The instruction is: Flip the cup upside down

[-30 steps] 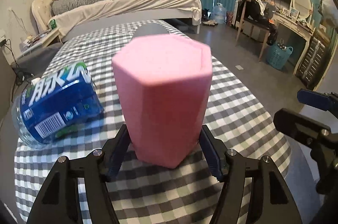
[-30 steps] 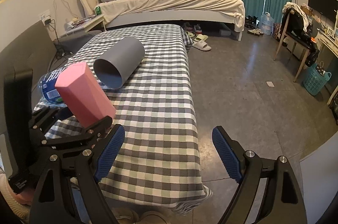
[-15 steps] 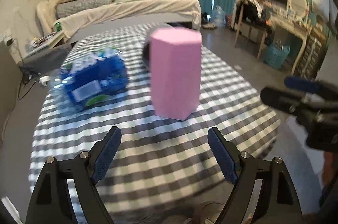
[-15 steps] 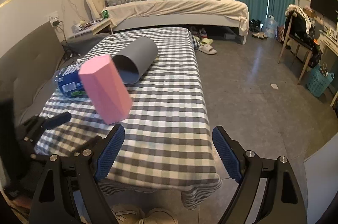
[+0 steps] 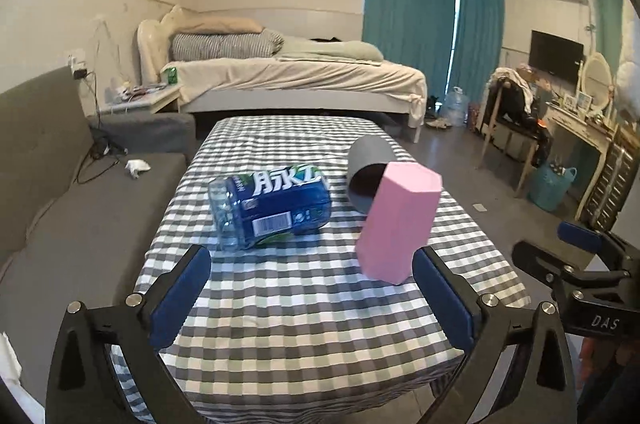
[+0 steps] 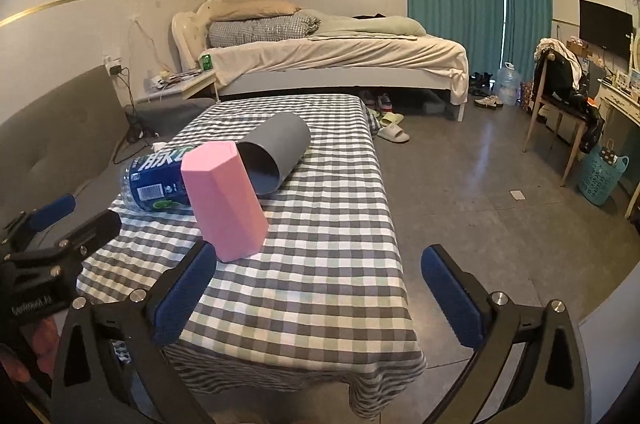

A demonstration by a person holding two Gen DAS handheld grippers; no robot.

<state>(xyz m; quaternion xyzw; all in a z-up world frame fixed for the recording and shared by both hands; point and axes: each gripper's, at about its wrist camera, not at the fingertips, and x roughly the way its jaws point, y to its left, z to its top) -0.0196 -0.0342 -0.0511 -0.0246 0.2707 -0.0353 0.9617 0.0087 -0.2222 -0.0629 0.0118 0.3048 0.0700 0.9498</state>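
The pink cup (image 5: 398,222) stands mouth-down on the checked cloth of the desk (image 5: 304,308), closed base upward, near the front right part of the top. It is just in front of a grey cup (image 5: 367,172) lying on its side and just right of a blue-labelled water bottle (image 5: 272,209), also lying down. The left gripper (image 5: 312,298) hangs short of the cup with its jaws wide apart and nothing between them. The right gripper (image 6: 320,294) is likewise spread and empty, off the desk's near right corner. Judging by this, the flip itself looks done (the cup rests free of both tools) and the step in hand is the retreat. What remains is to draw both grippers clear without brushing the cup.
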